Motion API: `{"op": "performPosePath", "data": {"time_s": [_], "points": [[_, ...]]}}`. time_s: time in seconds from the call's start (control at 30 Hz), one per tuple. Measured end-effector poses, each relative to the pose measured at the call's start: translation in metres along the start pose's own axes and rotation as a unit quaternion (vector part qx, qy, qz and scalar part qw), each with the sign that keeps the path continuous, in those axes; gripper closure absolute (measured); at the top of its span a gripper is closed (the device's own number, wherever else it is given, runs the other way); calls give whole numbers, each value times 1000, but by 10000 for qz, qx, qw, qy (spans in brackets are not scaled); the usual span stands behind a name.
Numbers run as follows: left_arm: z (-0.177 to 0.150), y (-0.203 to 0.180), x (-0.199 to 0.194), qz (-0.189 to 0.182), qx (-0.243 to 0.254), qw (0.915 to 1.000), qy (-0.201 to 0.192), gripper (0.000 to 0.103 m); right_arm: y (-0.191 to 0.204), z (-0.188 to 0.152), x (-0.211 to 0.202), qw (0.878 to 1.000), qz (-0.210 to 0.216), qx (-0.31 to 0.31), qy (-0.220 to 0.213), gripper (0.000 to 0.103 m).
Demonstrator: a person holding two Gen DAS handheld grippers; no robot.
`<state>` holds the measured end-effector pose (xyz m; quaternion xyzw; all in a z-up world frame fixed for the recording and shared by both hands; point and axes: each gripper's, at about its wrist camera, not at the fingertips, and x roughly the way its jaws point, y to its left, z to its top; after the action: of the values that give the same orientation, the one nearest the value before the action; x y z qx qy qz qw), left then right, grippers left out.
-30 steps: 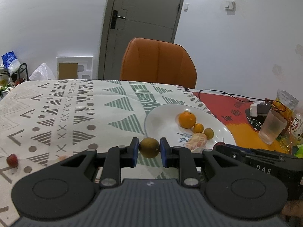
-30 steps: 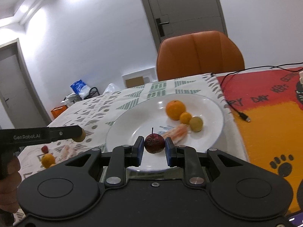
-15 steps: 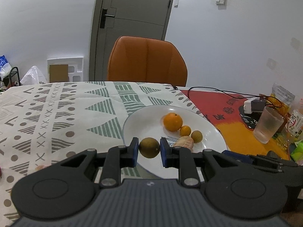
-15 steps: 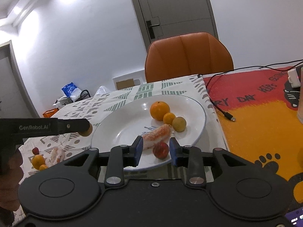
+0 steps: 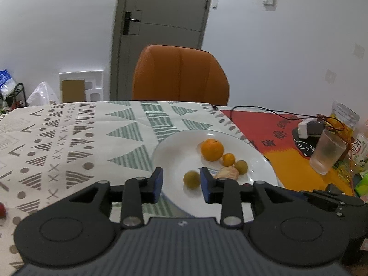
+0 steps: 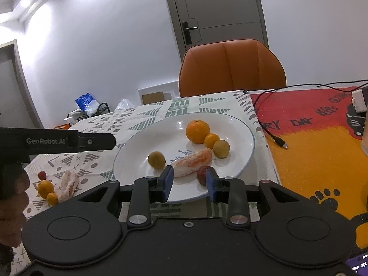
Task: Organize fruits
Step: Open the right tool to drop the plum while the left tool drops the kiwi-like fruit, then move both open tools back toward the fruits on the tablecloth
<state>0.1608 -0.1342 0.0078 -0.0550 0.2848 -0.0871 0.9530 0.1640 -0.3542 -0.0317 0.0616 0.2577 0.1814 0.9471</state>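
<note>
Left wrist: left gripper (image 5: 181,185) jaws opening, olive fruit (image 5: 191,179) loose between pads, resting on white plate (image 5: 174,151). Plate also holds orange (image 5: 212,149), small orange (image 5: 228,159), second olive fruit (image 5: 241,167), peeled segment (image 5: 227,173).

Right wrist: right gripper (image 6: 189,184) jaws opening, dark red fruit (image 6: 202,174) on plate (image 6: 243,138) beside right pad, grip released.

Left wrist view: low over the worktop (image 5: 69,142), close behind its own fingers (image 5: 157,184), facing the white plate (image 5: 174,151) and orange chair (image 5: 180,76). Right wrist view: same height, close, set to the right, angled slightly down at the plate (image 6: 241,161), chair (image 6: 232,69) and door (image 6: 218,11) behind. Shared: plate, chair, door, patterned cloth. Left gripper (image 6: 69,141) seen side-on at left edge of right view.
</note>
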Motion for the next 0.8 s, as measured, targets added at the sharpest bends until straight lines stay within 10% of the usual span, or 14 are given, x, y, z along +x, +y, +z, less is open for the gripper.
{"op": "performPosePath", "data": {"time_s": [0.4, 0.8], "points": [[-5, 37, -28, 651, -196, 9974, -221, 21, 26, 4, 0, 9995, -17, -305, -57, 26], [-14, 82, -59, 1185, -522, 9911, -325, 18, 51, 7, 1, 9991, 183, -367, -60, 5]]}}
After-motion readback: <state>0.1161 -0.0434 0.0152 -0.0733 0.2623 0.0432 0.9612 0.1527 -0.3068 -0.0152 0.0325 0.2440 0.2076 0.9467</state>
